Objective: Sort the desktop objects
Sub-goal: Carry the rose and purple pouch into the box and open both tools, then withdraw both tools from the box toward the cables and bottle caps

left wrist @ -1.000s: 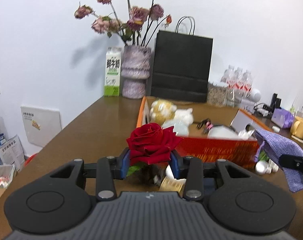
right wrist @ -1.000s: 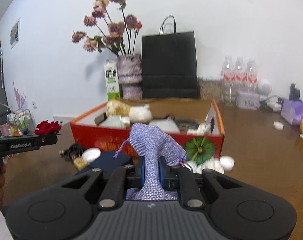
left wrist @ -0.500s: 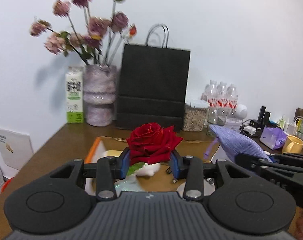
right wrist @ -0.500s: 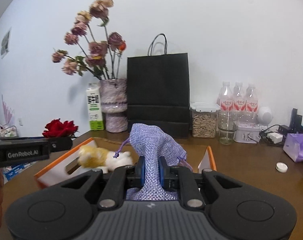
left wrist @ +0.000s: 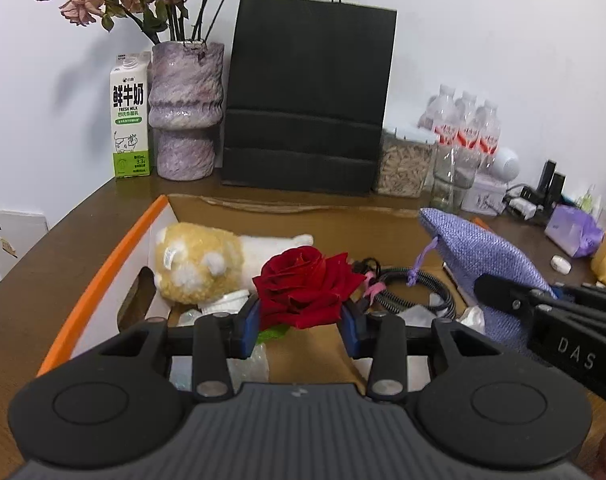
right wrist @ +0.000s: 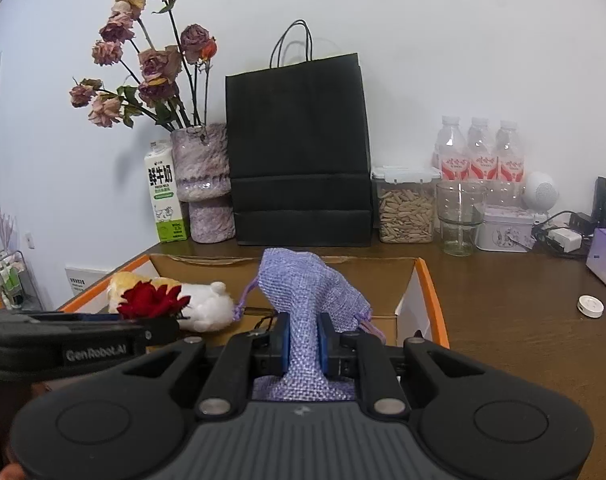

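My left gripper (left wrist: 301,326) is shut on a red rose (left wrist: 307,286) and holds it over the open orange-rimmed cardboard box (left wrist: 103,280). My right gripper (right wrist: 303,346) is shut on a purple woven pouch (right wrist: 303,292) and holds it over the same box (right wrist: 427,292), to the right of the left one. The pouch also shows in the left wrist view (left wrist: 475,256), and the rose in the right wrist view (right wrist: 151,300). In the box lie a yellow-and-white plush toy (left wrist: 207,260) and a black cable (left wrist: 407,284).
At the back against the wall stand a milk carton (left wrist: 129,116), a vase of dried flowers (left wrist: 185,112), a black paper bag (left wrist: 307,92), a jar of seeds (left wrist: 403,160), a glass (right wrist: 459,216) and water bottles (right wrist: 479,148). A purple tissue pack (left wrist: 571,232) lies right.
Both grippers have moved forward and up over the box with the rose and the pouch still held. The box front has dropped out of view, and its inside now shows below.
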The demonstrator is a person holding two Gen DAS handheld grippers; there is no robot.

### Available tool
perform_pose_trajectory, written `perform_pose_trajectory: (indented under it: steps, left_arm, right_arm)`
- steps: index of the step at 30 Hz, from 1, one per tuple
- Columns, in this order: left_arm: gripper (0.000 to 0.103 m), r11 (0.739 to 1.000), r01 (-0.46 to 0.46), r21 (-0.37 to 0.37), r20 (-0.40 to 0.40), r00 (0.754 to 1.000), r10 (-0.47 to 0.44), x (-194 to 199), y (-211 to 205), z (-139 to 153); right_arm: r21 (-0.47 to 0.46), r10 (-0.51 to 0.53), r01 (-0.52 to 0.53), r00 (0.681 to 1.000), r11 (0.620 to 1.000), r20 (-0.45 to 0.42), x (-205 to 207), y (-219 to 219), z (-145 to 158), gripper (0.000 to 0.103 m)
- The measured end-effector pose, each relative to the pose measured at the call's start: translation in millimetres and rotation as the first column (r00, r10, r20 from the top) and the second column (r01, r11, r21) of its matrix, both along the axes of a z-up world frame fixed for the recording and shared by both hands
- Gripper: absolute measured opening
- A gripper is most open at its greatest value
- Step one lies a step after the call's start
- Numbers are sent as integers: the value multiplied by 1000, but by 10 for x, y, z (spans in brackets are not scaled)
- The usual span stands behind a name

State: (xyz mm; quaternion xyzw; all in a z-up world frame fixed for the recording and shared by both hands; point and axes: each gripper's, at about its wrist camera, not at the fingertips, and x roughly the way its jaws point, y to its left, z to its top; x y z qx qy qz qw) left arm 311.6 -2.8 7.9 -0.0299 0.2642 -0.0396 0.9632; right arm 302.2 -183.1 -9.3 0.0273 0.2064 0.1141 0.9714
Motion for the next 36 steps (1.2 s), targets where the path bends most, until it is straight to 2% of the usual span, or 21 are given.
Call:
perform_pose_trajectory:
  steps: [2,3,4,5,6,7,8,9,11,13,19,30,36]
  left_arm:
    - [46,1000,-5,12,19,1000,5,-28,-21,-9]
    - [49,1000,-11,20,33,999,10,-52,-34,2]
    - [58,1000,-13,28,47,999,11,-77,-33,12]
    - [75,999,-14,31,60,998,13,-101,-31,31]
    - [85,999,-17,33,81,997,14,-138,-27,53]
    - [89,998,-41,43,107,994,36,-185,-21,75]
    - [100,995,-75,60,133,989,66,-228,-8,101]
    - [103,992,-103,71,158,983,91,-269,17,125]
    - [103,993,-107,47,188,977,96,-334,90,170]
    - [103,994,-107,15,199,975,102,-381,134,199]
    - [103,993,-113,45,231,968,100,-445,72,224]
    - [103,993,-106,44,246,965,92,-528,84,195]
    - [103,993,-104,47,283,955,86,-651,120,200]
  right_arm:
    - [-3,-3,3,1000,1000,-16,15,-6,-30,14]
    - [-2,-2,2,1000,1000,-23,15,-10,-35,18]
    - [-3,-5,5,1000,1000,-28,10,-13,-39,22]
    - [-7,-8,8,1000,1000,-29,2,-12,-42,26]
    - [-10,-2,2,999,1000,-33,-11,-6,-39,47]
    - [-9,-1,0,999,1000,-32,-34,0,-29,69]
    - [-13,-19,18,1000,1000,-20,-72,1,-10,78]
    - [-23,-29,29,1000,999,-6,-114,1,15,91]
    - [-16,-23,23,999,1000,27,-202,-16,65,101]
    - [-3,-5,5,999,1000,51,-274,-21,98,103]
    - [-24,5,-4,998,1000,59,-324,21,134,103]
    - [-40,3,0,998,999,69,-433,-7,118,103]
    - [-55,16,-11,995,998,94,-584,-43,95,103]
